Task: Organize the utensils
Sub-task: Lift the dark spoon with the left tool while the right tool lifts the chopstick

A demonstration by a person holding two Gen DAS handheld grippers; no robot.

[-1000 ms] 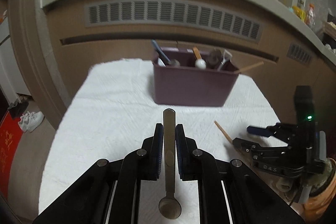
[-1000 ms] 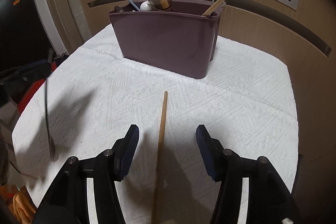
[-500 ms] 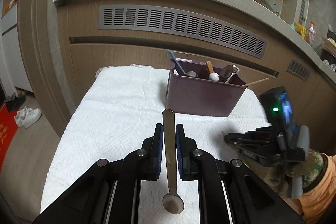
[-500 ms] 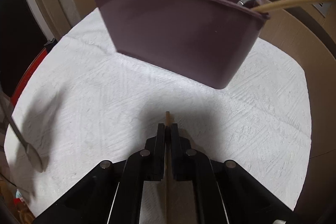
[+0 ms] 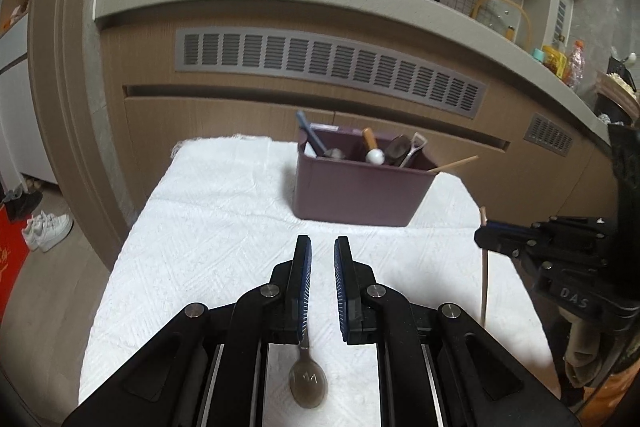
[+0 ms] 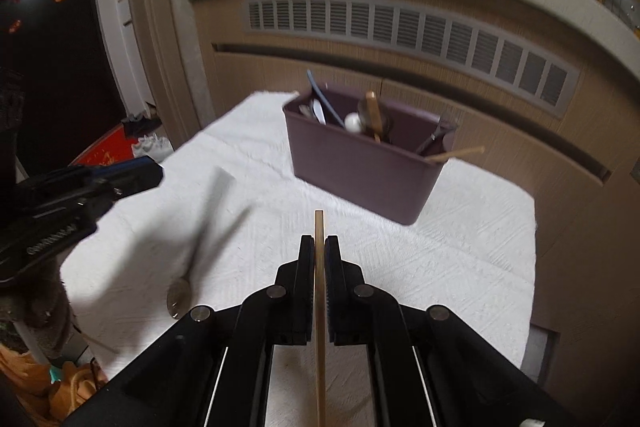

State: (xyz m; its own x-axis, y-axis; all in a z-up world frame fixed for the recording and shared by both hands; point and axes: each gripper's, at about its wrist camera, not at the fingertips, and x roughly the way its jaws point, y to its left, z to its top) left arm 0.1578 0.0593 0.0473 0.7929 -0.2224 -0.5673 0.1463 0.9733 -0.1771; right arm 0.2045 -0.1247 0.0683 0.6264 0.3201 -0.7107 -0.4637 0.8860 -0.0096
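Right gripper [image 6: 319, 247] has just been closing; its fingers are now clamping the chopstick [image 6: 319, 223], lifted off the bench [image 6: 460, 247]. Left gripper [image 5: 320, 247] fingers are standing slightly apart, with the spoon [image 5: 308, 383] now dangling at lower centre; grip cannot be told. Risk: the spoon is slipping before reaching the caddy [image 6: 360, 167], upper centre.

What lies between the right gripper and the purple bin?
Between the right gripper and the purple bin lies only bare white cloth; the held chopstick pokes over it. The right wrist view shows this.

"DAS" on right gripper [image 5: 484, 239]
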